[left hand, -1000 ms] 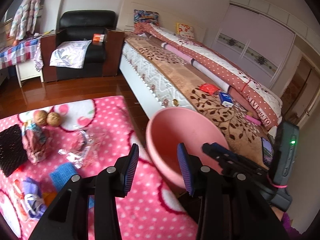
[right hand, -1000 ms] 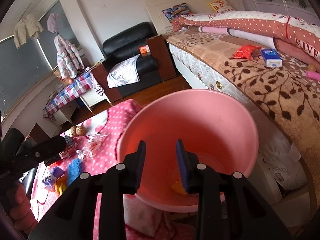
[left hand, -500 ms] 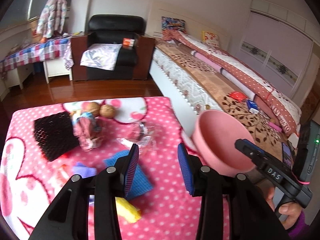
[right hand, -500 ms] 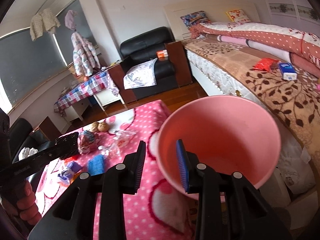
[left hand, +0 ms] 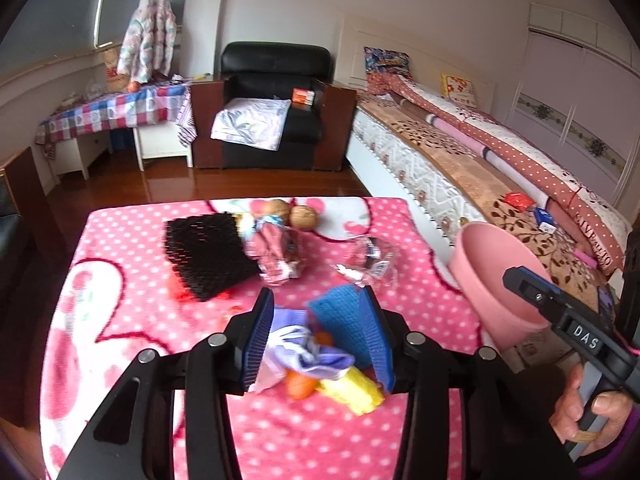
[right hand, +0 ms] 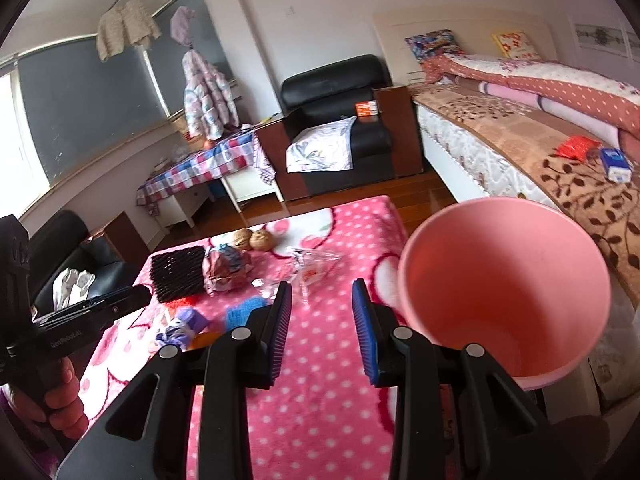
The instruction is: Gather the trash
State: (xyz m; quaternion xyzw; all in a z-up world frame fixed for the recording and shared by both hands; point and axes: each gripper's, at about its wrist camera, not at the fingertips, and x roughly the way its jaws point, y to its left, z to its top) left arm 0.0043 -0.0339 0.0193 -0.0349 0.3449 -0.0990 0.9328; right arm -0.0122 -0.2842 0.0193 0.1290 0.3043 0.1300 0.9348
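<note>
I've swung both tools off the bin [right hand: 504,296] back over the worktop [left hand: 132,344]. L tool [left hand: 316,342] now above the purple/yellow scraps [left hand: 320,364], fingers apart, empty. R tool [right hand: 322,330] apart too. Next grab looks set.

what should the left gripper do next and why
Probably lower the left gripper and shut it on the purple wrapper. Its jaws are open and already straddle that crumpled piece on the pink dotted cloth, nothing is held, and the pink bin waits at the table's right edge.
</note>
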